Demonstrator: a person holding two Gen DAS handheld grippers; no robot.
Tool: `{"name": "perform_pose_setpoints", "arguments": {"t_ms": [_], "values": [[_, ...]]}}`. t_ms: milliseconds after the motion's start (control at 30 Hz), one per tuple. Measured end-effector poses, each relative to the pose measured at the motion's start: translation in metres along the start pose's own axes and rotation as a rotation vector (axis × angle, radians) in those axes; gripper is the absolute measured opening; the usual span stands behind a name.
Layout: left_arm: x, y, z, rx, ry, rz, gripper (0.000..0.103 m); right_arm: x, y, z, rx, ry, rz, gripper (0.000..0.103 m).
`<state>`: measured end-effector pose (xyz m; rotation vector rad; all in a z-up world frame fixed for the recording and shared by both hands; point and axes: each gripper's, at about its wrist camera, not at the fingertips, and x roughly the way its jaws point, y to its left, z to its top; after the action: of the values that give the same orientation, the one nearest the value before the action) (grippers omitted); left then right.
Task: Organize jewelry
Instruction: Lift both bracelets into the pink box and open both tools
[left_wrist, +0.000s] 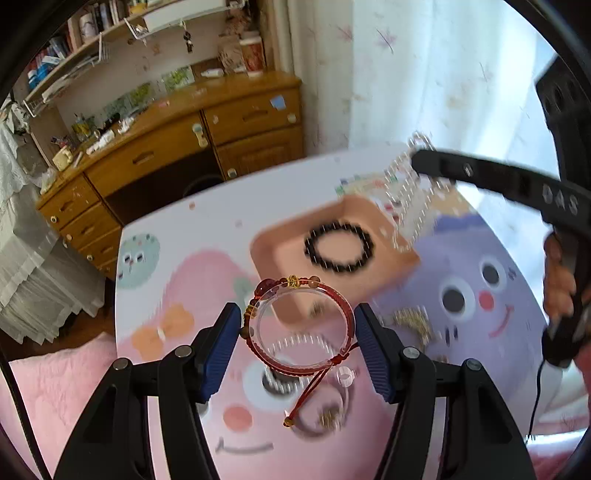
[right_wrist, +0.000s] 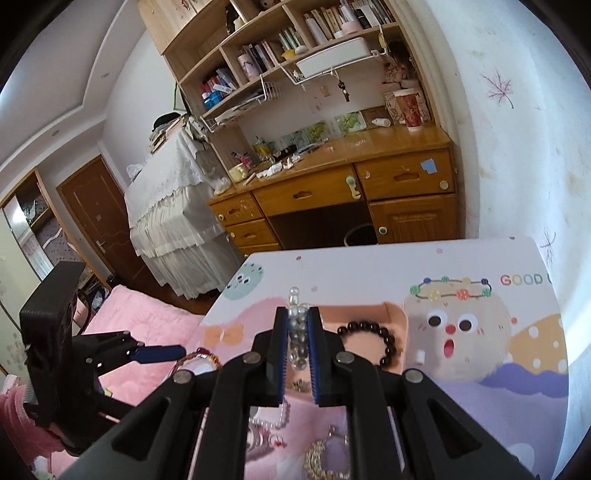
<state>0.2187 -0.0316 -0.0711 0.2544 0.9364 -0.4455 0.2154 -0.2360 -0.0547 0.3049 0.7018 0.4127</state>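
My left gripper (left_wrist: 297, 328) is shut on a clear ring wrapped with a red cord bracelet (left_wrist: 301, 325), held above the table. A peach tray (left_wrist: 273, 254) lies beyond it with a black bead bracelet (left_wrist: 339, 248) inside. My right gripper (right_wrist: 298, 332) is shut on a pearl bead strand (right_wrist: 297, 339), held above the near edge of the same tray (right_wrist: 400, 325), where the black bracelet (right_wrist: 373, 341) also shows. The right gripper's arm (left_wrist: 517, 184) crosses the left view, pearls dangling blurred below it.
The table has a cartoon-printed cover (right_wrist: 480, 332). Gold and pearl jewelry pieces (right_wrist: 325, 454) lie near the front. A wooden desk (right_wrist: 351, 192) with shelves stands behind, and a pink bed cover (right_wrist: 140, 317) lies to the left.
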Motion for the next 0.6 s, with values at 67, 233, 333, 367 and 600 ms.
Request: {"name": "perform_pose_setpoints", "arguments": {"t_ms": [67, 233, 333, 367, 600], "values": [[0.009, 0.004, 0.015, -0.019, -0.038, 0.008, 0.062, 0.002, -0.002, 0.002, 0.005, -0.007, -0.007, 0.010], [0.028, 0.013, 0.042, -0.093, -0.126, -0.032, 0.062, 0.010, -0.009, 0.004, 0.020, -0.009, -0.020, 0.010], [0.043, 0.014, 0.049, -0.107, -0.127, -0.021, 0.062, 0.015, -0.013, 0.003, 0.027, 0.006, -0.021, 0.010], [0.048, 0.013, 0.051, -0.111, -0.118, -0.008, 0.062, 0.016, -0.013, 0.002, 0.023, 0.010, -0.020, 0.010], [0.063, 0.015, 0.050, -0.175, -0.101, -0.017, 0.086, 0.020, -0.018, 0.000, 0.045, 0.019, -0.041, 0.011]]}}
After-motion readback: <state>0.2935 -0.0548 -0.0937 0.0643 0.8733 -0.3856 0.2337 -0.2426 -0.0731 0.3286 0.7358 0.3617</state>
